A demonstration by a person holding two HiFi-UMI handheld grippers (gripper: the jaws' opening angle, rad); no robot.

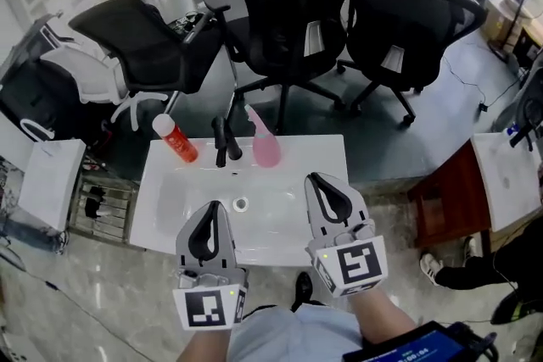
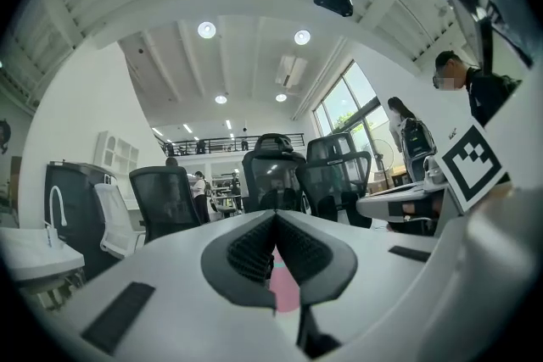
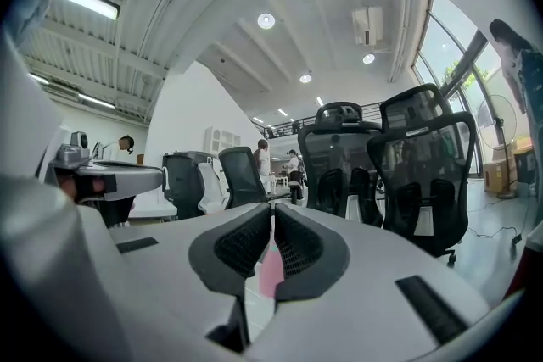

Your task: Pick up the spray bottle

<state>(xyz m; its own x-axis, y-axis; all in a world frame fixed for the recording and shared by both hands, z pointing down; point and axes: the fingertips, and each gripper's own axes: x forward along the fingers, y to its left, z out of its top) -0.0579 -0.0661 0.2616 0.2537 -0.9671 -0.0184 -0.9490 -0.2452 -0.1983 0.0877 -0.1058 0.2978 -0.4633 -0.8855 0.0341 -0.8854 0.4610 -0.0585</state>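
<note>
I see the spray bottle point(image 1: 265, 144) standing upright on the back ledge of the white sink point(image 1: 322, 150), just right of the black faucet point(image 1: 222, 140). Its body is translucent pink and tapers up to a paler trigger head.

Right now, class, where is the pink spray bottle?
In the head view the pink spray bottle stands on the back rim of the white sink, just right of the black faucet.
</note>
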